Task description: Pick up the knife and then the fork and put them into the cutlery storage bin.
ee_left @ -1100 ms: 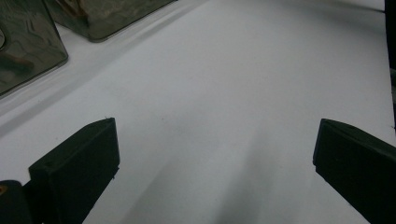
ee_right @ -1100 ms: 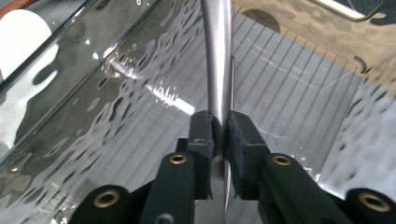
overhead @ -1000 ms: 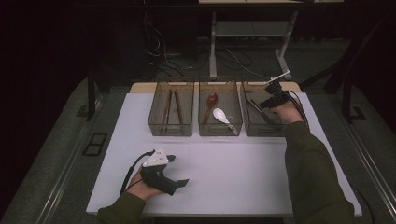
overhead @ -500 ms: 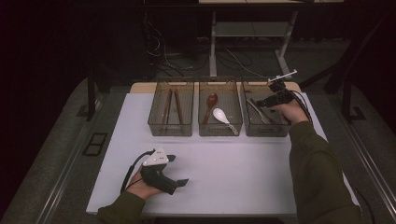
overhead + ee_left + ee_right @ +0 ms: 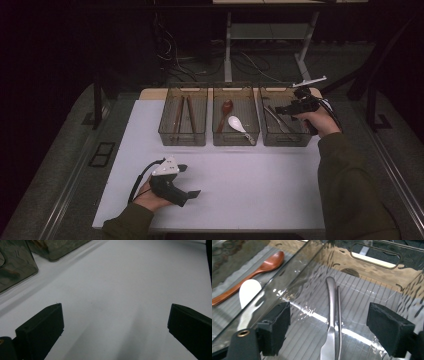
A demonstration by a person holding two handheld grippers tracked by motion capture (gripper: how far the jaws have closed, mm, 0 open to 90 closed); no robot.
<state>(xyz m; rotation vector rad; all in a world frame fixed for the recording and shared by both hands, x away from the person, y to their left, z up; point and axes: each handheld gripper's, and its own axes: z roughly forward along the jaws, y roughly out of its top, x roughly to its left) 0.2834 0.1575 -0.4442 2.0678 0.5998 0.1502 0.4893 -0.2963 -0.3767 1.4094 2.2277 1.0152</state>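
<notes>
Nearest the person, the left gripper (image 5: 192,194) is resting low on the white mat (image 5: 250,185), jaws spread wide and holding nothing, parked out of the way, by the look of it, while the other hand is working.

Moving up the table, three clear bins are sitting in a row at the mat's far edge. The left bin (image 5: 183,137) is holding brown sticks (chopsticks, probably), and the middle bin (image 5: 235,139) is carrying a wooden spoon (image 5: 257,267) and a white spoon (image 5: 249,291), so this is looking like cutlery kept by type.

At the far right, the right gripper (image 5: 281,111) is hovering over the right bin (image 5: 285,140), jaws wide apart and empty. Its own camera is looking straight down between them at the metal cutlery (image 5: 331,320) lying flat on the bin's ribbed floor, two slim pieces side by side, touching or nearly so. The jaws are straddling both handles, which suggests a grab is being lined up. Picking just one could be fiddly with them lying this close.
</notes>
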